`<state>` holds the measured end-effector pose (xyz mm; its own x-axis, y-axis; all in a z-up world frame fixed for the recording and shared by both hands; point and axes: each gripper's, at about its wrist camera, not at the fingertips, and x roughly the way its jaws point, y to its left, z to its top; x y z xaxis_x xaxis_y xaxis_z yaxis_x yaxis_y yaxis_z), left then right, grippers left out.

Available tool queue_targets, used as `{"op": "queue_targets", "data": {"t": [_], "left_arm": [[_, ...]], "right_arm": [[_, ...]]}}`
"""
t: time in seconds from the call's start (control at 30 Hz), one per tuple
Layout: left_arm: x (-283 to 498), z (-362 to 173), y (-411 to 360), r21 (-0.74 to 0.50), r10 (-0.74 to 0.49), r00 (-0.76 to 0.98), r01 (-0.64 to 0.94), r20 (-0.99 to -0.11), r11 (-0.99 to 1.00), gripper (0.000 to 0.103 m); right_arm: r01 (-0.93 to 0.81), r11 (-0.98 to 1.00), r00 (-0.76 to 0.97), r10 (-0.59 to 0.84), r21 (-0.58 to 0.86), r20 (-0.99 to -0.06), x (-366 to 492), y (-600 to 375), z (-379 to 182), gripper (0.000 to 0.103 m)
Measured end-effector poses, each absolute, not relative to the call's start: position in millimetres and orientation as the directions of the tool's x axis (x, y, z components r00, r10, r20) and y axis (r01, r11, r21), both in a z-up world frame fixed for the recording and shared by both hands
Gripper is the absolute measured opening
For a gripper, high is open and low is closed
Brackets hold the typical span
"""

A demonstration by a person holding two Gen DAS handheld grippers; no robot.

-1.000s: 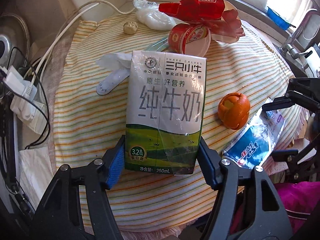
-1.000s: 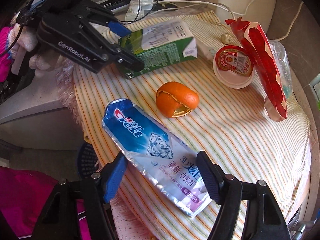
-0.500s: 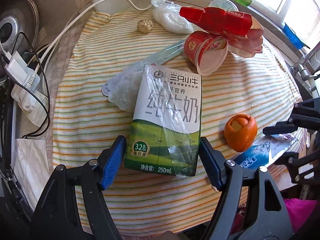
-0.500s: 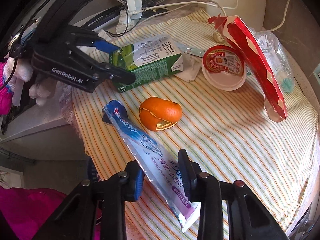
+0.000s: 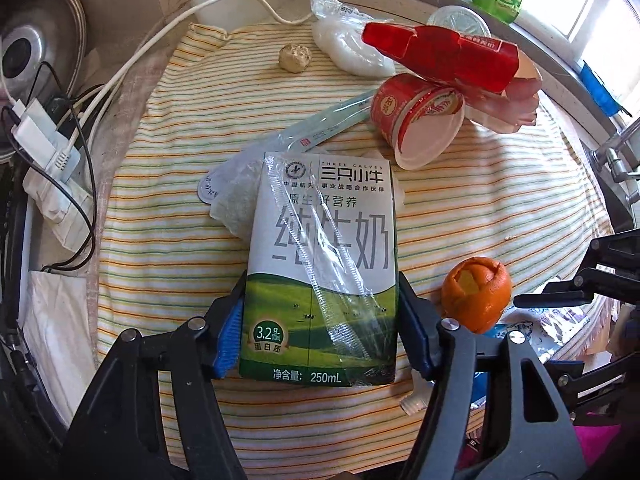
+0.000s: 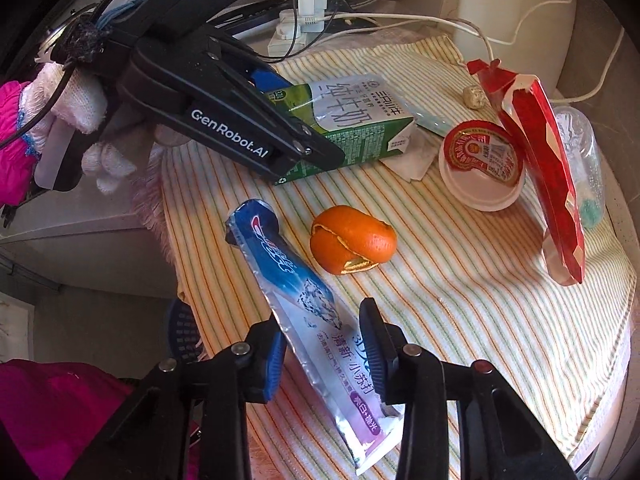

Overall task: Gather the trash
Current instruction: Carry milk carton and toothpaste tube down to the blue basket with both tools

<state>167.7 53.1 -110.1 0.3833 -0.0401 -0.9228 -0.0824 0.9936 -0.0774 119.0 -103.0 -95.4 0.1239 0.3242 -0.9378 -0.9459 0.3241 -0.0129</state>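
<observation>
A white and green milk carton (image 5: 320, 264) lies on the striped tablecloth (image 5: 168, 200). My left gripper (image 5: 320, 320) is shut on its lower end, pads against both sides; it also shows in the right wrist view (image 6: 288, 136) on the carton (image 6: 352, 120). My right gripper (image 6: 324, 344) is shut on a flattened blue toothpaste tube (image 6: 304, 308) and holds it tilted on edge at the table's near edge. An orange peel (image 6: 352, 240) sits just beyond the tube and shows in the left wrist view (image 5: 478, 294).
A red-labelled cup (image 5: 416, 120), a long red box (image 5: 444, 56), a clear plastic bag (image 5: 352, 44), a crumpled wrapper (image 5: 236, 200) and a small nut-like ball (image 5: 295, 57) lie on the cloth. A power strip with cables (image 5: 40, 140) sits at left.
My left gripper has closed on the milk carton. My right gripper has closed on the toothpaste tube and tipped it up on edge.
</observation>
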Motion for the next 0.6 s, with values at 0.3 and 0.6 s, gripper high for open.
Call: {"op": "queue_targets", "data": {"t": [0.3, 0.6], "left_arm": [[134.7, -99.0, 75.5, -0.096, -0.004, 0.417, -0.198, -0.909, 0.976, 0.067], [80.8, -79.1, 90.4, -0.141, 0.028, 0.466, -0.324, -0.884, 0.936, 0.067]], "right_arm": [[-0.957, 0.287, 0.081, 0.362, 0.028, -0.929, 111.7, -88.1, -86.4, 0.013], [-0.915, 0.372, 0.033, 0.452, 0.156, -0.891, 118.4, -106.3, -71.4, 0.001]]}}
